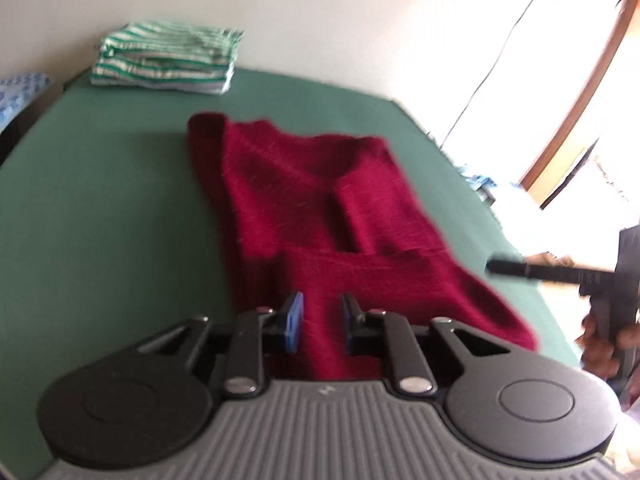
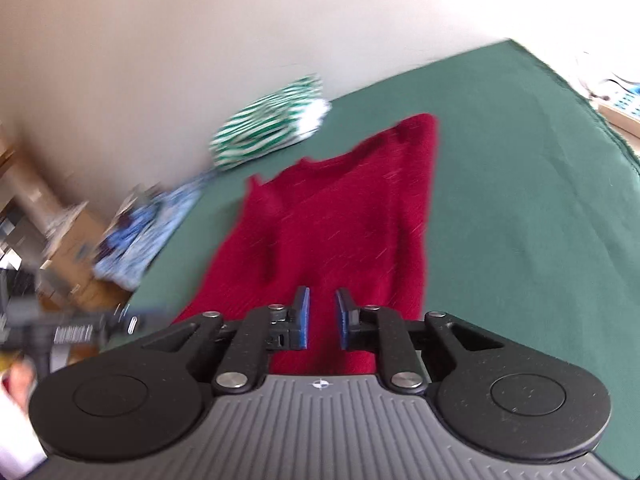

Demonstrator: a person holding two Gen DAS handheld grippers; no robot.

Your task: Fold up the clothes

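Observation:
A dark red knitted sweater (image 1: pixel 304 192) lies partly folded on the green table cover (image 1: pixel 100 200), one sleeve laid across its body. My left gripper (image 1: pixel 320 320) hovers over its near end, blue pads a narrow gap apart, with only cloth lying below showing between them. In the right wrist view the same sweater (image 2: pixel 340 216) stretches away from my right gripper (image 2: pixel 322 318), whose pads also stand slightly apart with nothing pinched. The right gripper (image 1: pixel 494 267) also shows at the right edge of the left wrist view, held by a hand (image 1: pixel 600 344).
A folded green-and-white striped pile (image 1: pixel 168 58) (image 2: pixel 272 124) sits at the table's far corner by the wall. A blue patterned cloth (image 2: pixel 148 228) lies at the table's left edge, with cardboard boxes (image 2: pixel 72 240) beyond it. The green cover (image 2: pixel 520 200) spreads right of the sweater.

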